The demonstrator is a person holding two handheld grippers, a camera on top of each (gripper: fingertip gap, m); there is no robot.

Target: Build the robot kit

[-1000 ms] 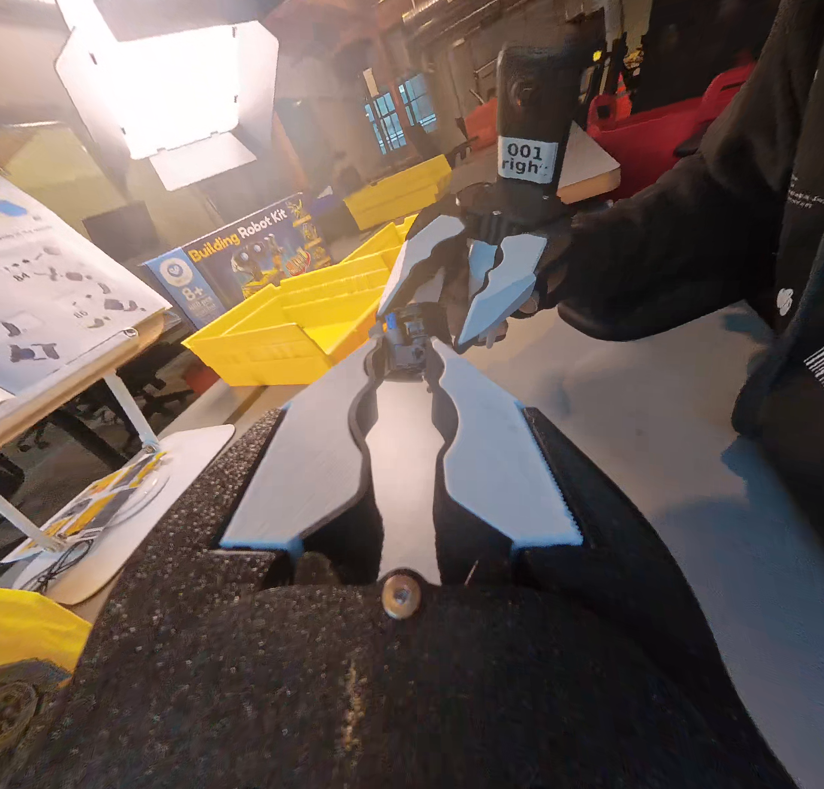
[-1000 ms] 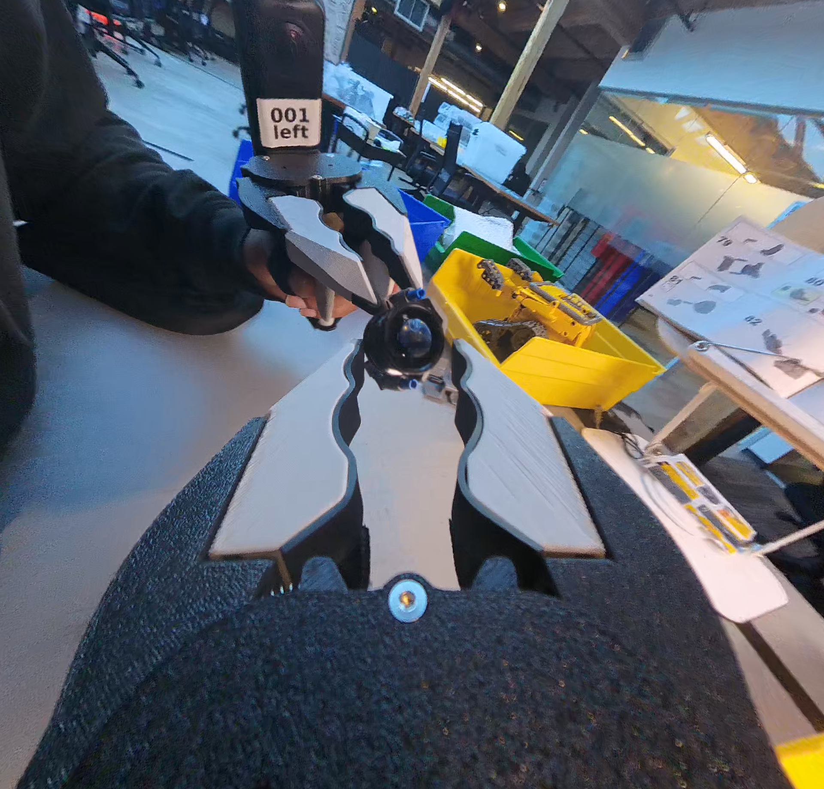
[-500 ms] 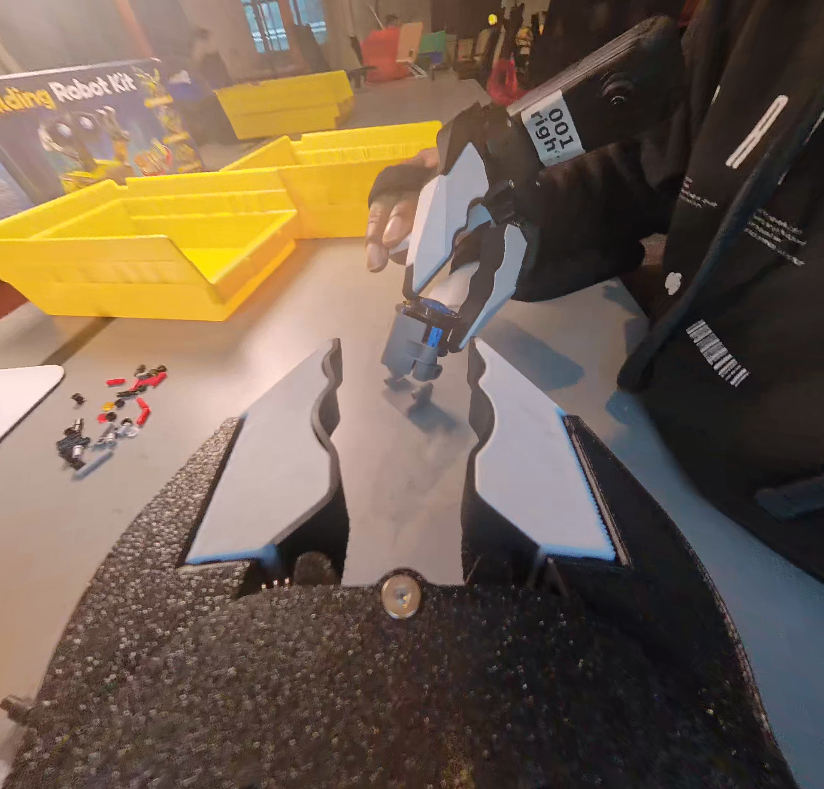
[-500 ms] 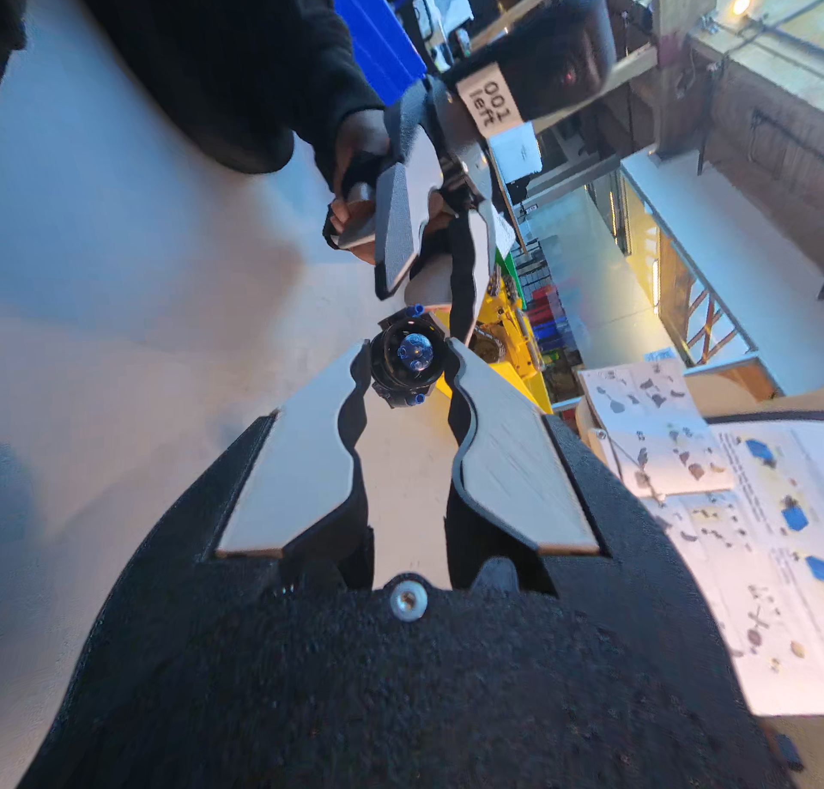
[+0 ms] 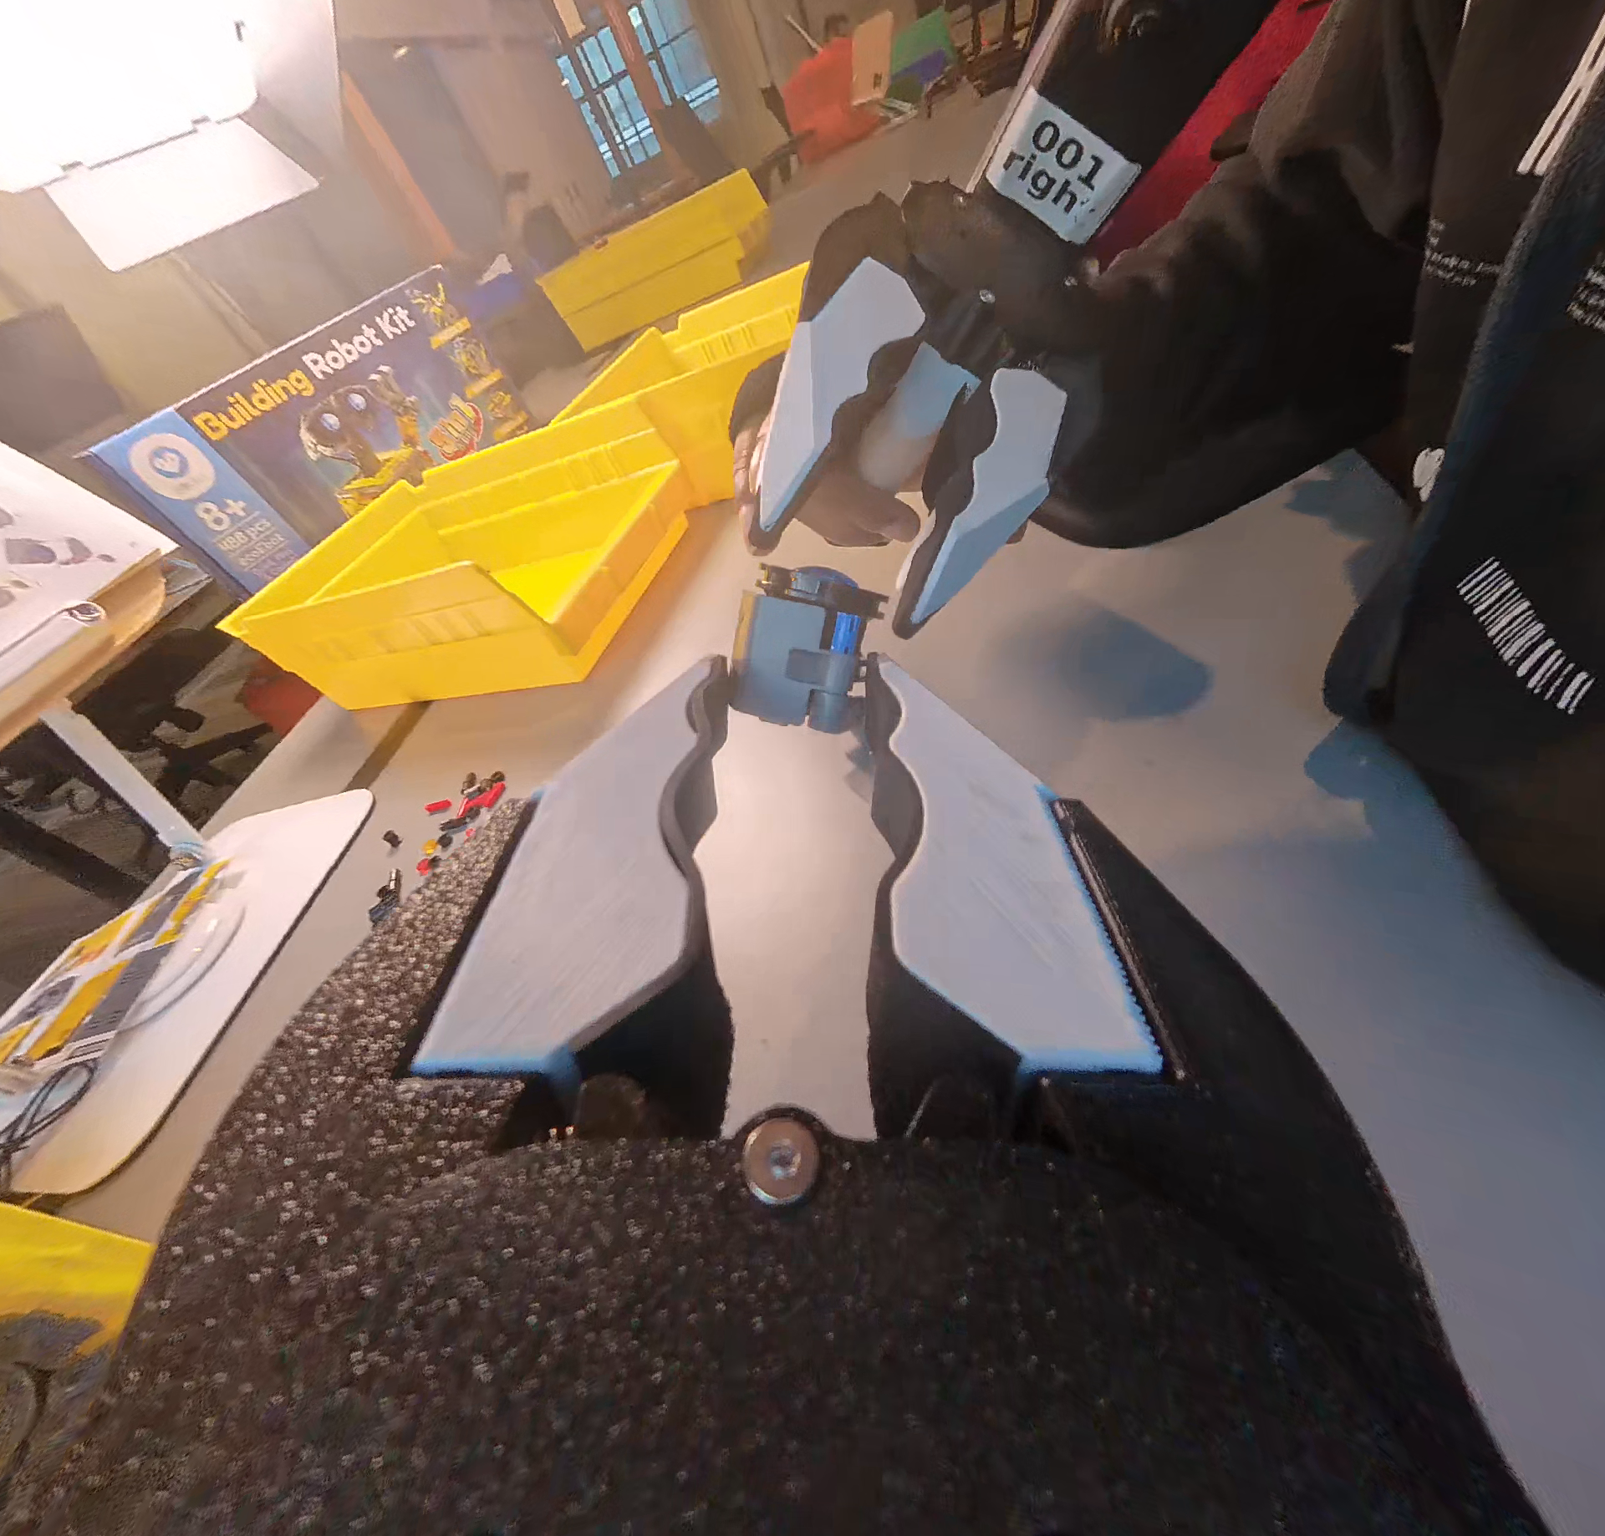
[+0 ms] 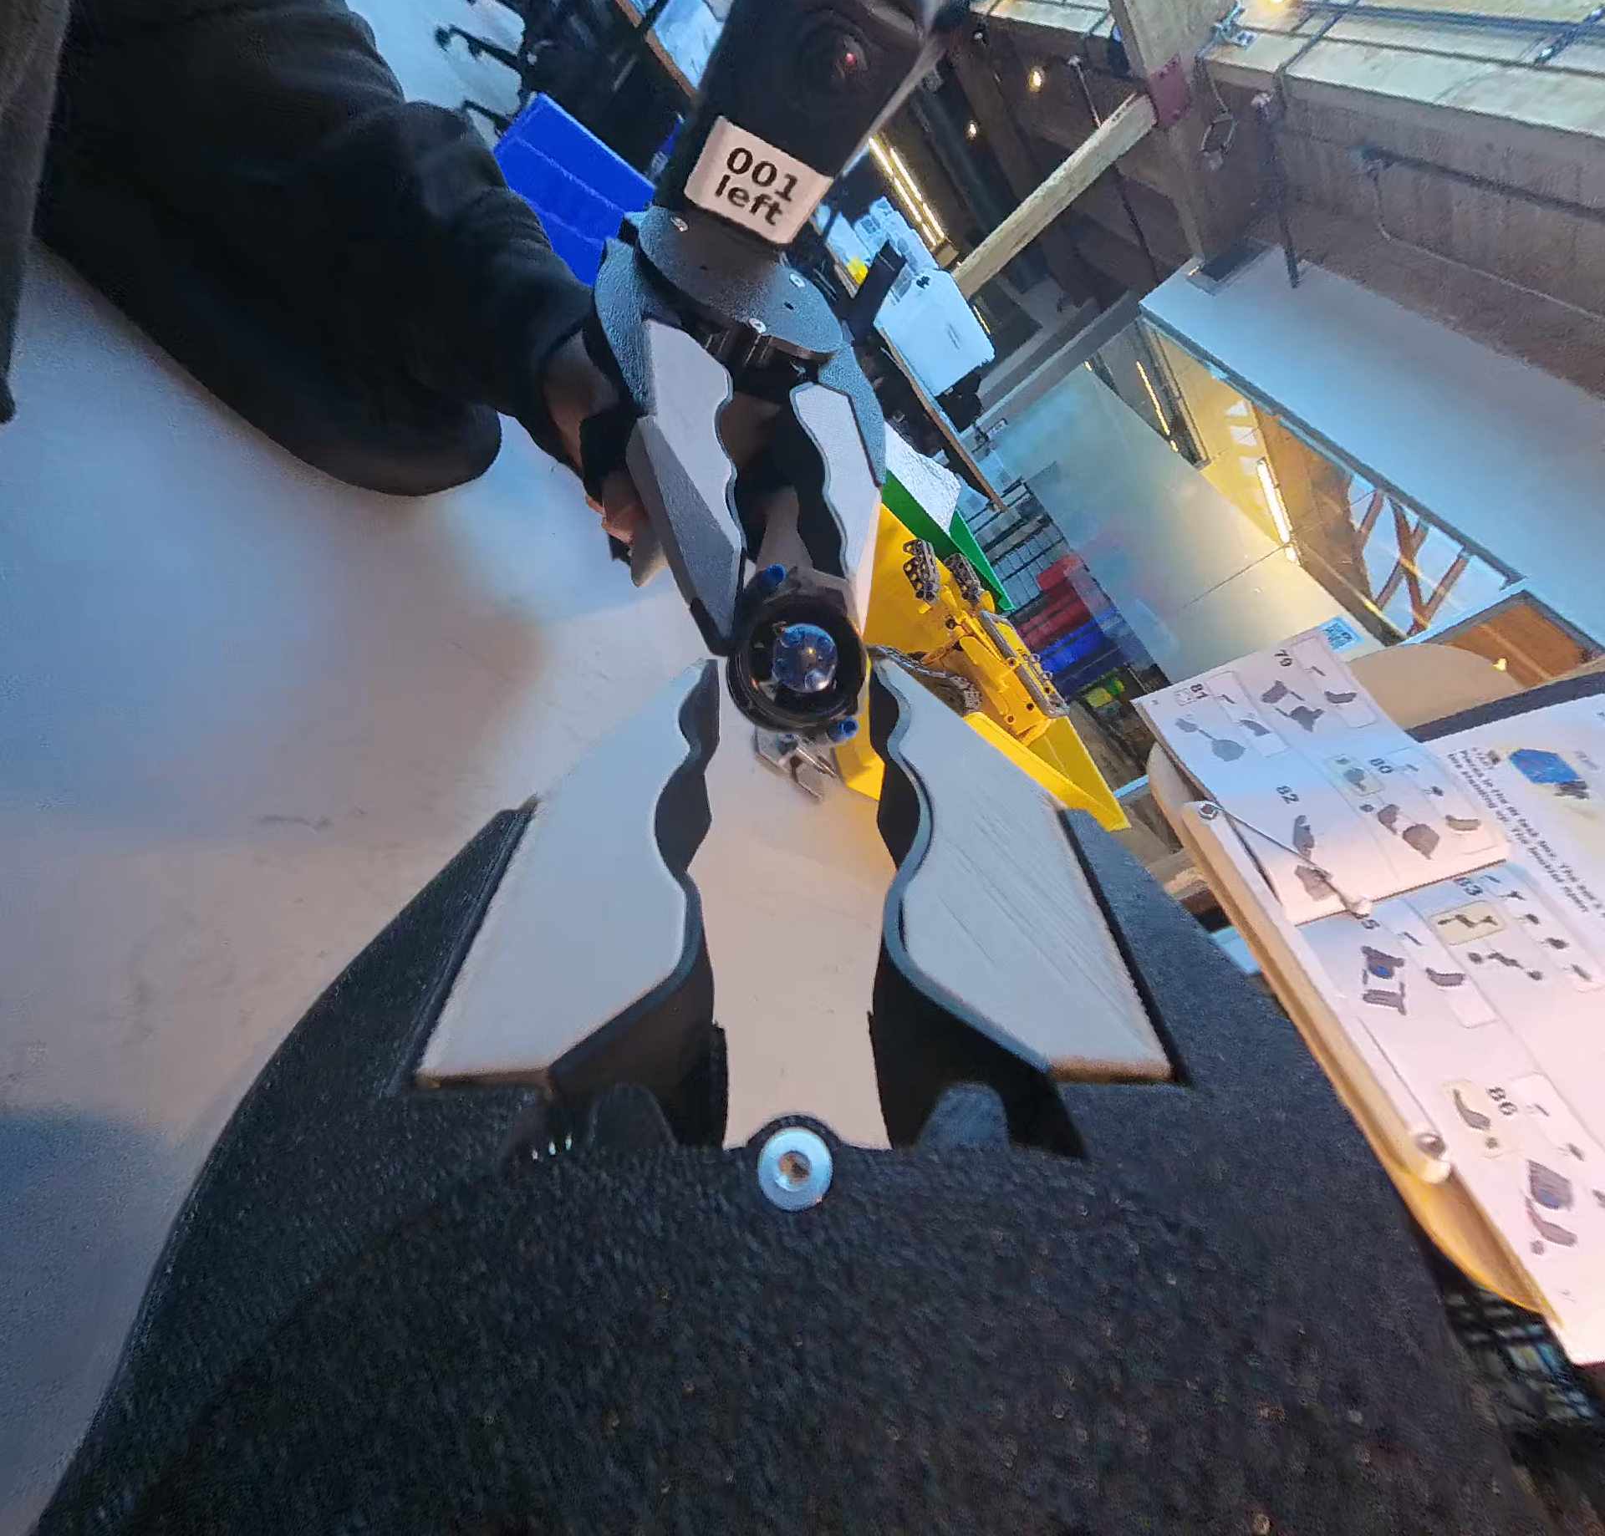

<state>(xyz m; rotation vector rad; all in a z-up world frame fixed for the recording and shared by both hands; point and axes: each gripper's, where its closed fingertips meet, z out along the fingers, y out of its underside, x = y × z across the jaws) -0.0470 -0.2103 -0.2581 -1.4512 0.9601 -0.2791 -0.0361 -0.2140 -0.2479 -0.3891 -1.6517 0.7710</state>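
Left wrist view: left hand-held gripper (image 5: 795, 682) clamps the grey block assembly (image 5: 797, 656).

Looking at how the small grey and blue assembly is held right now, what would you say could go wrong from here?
The left gripper pinches the grey and blue assembly only at its fingertips, so it might twist or slip onto the table. The right gripper is open just above; closing off-centre could knock it loose.

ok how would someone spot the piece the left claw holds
On the pale table, in front of the yellow bins, the left claw grips a small grey block piece. Unlike the tiny red and black bits loose nearby, it carries a black ring with a blue dome.
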